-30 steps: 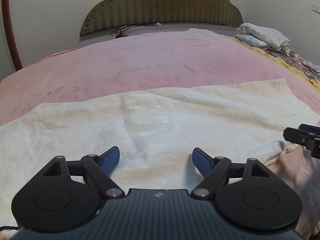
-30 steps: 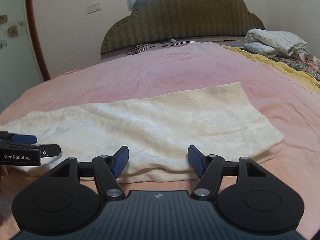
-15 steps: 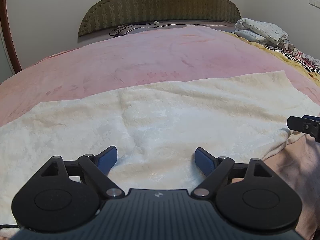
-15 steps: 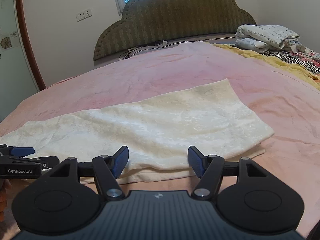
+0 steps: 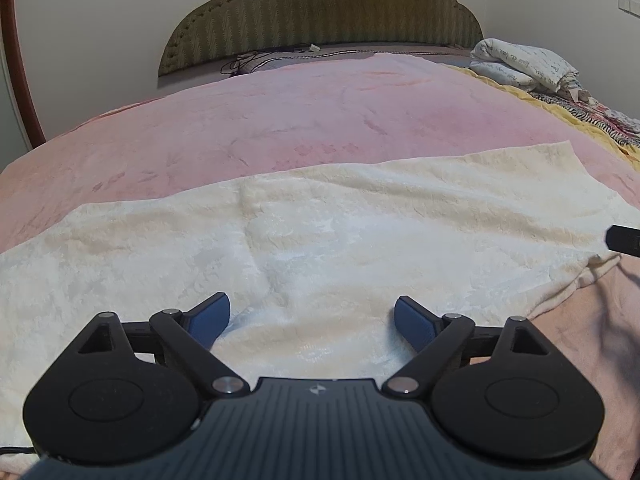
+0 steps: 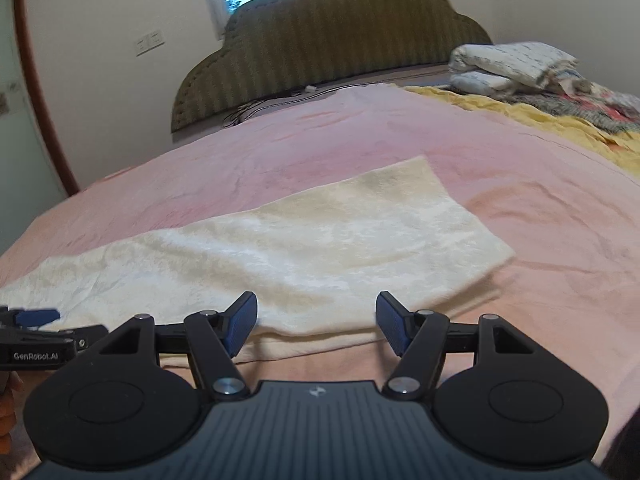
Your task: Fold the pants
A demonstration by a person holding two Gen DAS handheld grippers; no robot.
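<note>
Cream fleece pants (image 5: 320, 232) lie folded lengthwise across the pink bed, long side running left to right. My left gripper (image 5: 314, 322) hovers over their near part, its jaws opening wide with only flat cloth below and nothing pinched. In the right wrist view the pants (image 6: 320, 240) taper to a squared end at the right. My right gripper (image 6: 316, 322) stands open above their near edge, holding nothing. The left gripper (image 6: 38, 326) shows at that view's left edge, and the right gripper's tip (image 5: 624, 238) at the left wrist view's right edge.
The pink blanket (image 5: 280, 120) covers the bed up to a green padded headboard (image 5: 320, 12). Folded white bedding (image 6: 516, 64) and a yellow and patterned blanket (image 6: 560, 120) lie at the far right. Cables (image 5: 260, 58) run along the head end.
The left gripper's jaws have spread wider. The right gripper has shifted right along the pants' near edge and rolled slightly, its opening unchanged. The pants have not moved.
</note>
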